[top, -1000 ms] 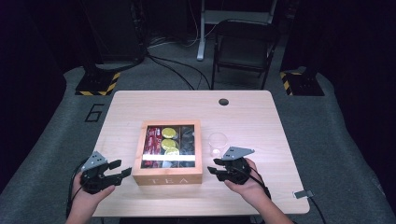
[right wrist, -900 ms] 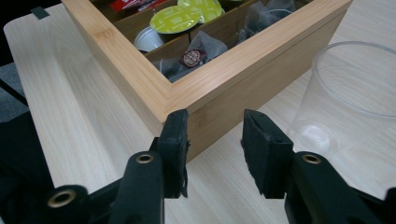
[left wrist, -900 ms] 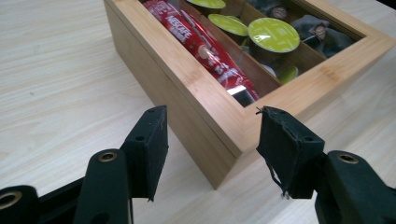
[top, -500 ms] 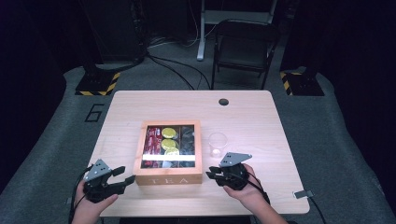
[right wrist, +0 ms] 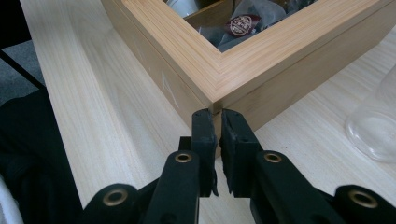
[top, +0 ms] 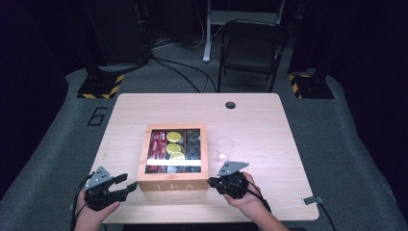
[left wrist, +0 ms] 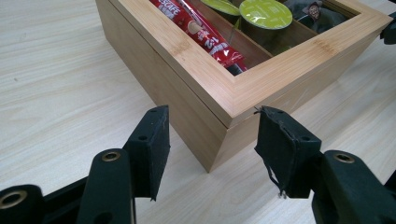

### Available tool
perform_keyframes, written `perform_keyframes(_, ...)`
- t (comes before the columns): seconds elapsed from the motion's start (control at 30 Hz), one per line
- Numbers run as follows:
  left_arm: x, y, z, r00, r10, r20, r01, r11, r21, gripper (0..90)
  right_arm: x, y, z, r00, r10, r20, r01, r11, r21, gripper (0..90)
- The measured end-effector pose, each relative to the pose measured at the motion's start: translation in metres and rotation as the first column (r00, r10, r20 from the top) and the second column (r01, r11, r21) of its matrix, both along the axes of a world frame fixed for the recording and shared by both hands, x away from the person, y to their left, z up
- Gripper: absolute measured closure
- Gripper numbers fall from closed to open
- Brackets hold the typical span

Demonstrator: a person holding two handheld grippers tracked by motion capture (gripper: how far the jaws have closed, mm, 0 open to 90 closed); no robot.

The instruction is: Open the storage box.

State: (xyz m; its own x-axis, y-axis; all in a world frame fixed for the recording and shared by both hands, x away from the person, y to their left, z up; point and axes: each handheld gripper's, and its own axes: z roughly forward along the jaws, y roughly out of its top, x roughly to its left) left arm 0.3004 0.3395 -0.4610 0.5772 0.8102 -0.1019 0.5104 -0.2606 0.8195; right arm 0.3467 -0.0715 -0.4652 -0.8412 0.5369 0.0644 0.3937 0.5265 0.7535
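Note:
A wooden tea box [top: 172, 182] marked TEA stands mid-table, its lid down, with red sachets [left wrist: 201, 32], green-topped pods [left wrist: 265, 8] and dark pods showing through the window. My left gripper [top: 126, 185] is open at the box's near left corner [left wrist: 219, 140], one jaw on each side of it [left wrist: 212, 121], and neither pad presses the wood. My right gripper [top: 210, 182] is at the near right corner [right wrist: 215, 100]. Its jaws have just been closing and now stand almost together [right wrist: 218, 114], tips against the corner edge with nothing gripped between them.
A clear plastic cup [top: 224, 147] stands just right of the box, close to my right gripper [right wrist: 373, 126]. A cable hole [top: 230, 105] sits near the table's far edge. Behind the table is a folding chair [top: 250, 48]. Bare tabletop [top: 125, 120] lies left of the box.
My right gripper has slid in to the box's near right corner and its jaws have closed from part open to nearly together. The left gripper has barely moved.

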Motion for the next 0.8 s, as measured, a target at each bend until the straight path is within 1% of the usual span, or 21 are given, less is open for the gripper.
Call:
perform_keyframes(0.07,0.0000,-0.0004,-0.0007,1.0000,0.000,-0.002,0.000,1.0000,0.002,44.0,0.0002,0.0004,-0.0016,0.9999,-0.006,-0.014,0.006,0.9999,0.008,85.3)
perform_keyframes(0.23,0.0008,-0.0018,-0.0023,1.0000,-0.008,-0.002,0.008,1.0000,0.005,44.3,0.0002,0.0002,-0.0033,0.9999,-0.008,-0.008,0.008,0.9998,0.019,85.2)
perform_keyframes(0.3,0.0003,-0.0026,-0.0027,0.9998,-0.012,-0.015,0.012,0.9999,0.003,44.4,-0.0001,0.0001,-0.0035,0.9999,-0.011,-0.004,0.012,0.9998,0.019,85.2)
perform_keyframes(0.33,0.0003,-0.0026,-0.0027,0.9998,-0.012,-0.015,0.012,0.9999,0.003,44.4,-0.0001,0.0001,-0.0035,0.9999,-0.011,-0.004,0.012,0.9998,0.019,85.2)
perform_keyframes(0.37,0.0007,-0.0029,-0.0030,0.9998,-0.018,-0.011,0.018,0.9998,0.011,44.4,-0.0002,0.0003,-0.0035,0.9999,-0.014,-0.006,0.014,0.9996,0.024,84.6)
perform_keyframes(0.47,0.0008,-0.0036,-0.0037,0.9998,-0.019,-0.010,0.019,0.9997,0.012,44.6,0.0006,-0.0001,-0.0033,0.9999,-0.008,-0.008,0.008,0.9997,0.022,83.7)
perform_keyframes(0.57,0.0006,-0.0044,-0.0035,0.9995,-0.024,-0.018,0.025,0.9996,0.014,44.8,0.0001,0.0016,-0.0024,0.9998,-0.016,-0.011,0.016,0.9997,0.018,82.4)
perform_keyframes(0.63,0.0002,-0.0056,-0.0038,0.9998,-0.020,-0.010,0.020,0.9997,0.012,44.9,0.0007,0.0021,-0.0018,0.9999,-0.014,-0.009,0.014,0.9997,0.019,82.3)
perform_keyframes(0.67,0.0002,-0.0056,-0.0038,0.9998,-0.020,-0.010,0.020,0.9997,0.012,45.0,0.0005,0.0022,-0.0013,0.9997,-0.018,-0.017,0.019,0.9996,0.023,82.4)
perform_keyframes(0.77,0.0001,-0.0062,-0.0028,0.9997,-0.025,-0.007,0.026,0.9995,0.016,45.1,0.0021,0.0023,0.0003,0.9997,-0.016,-0.015,0.017,0.9993,0.033,82.0)
perform_keyframes(0.8,0.0002,-0.0069,-0.0027,0.9998,-0.021,-0.005,0.021,0.9997,0.011,45.2,0.0019,0.0029,0.0019,0.9992,-0.028,-0.027,0.029,0.9989,0.036,81.7)
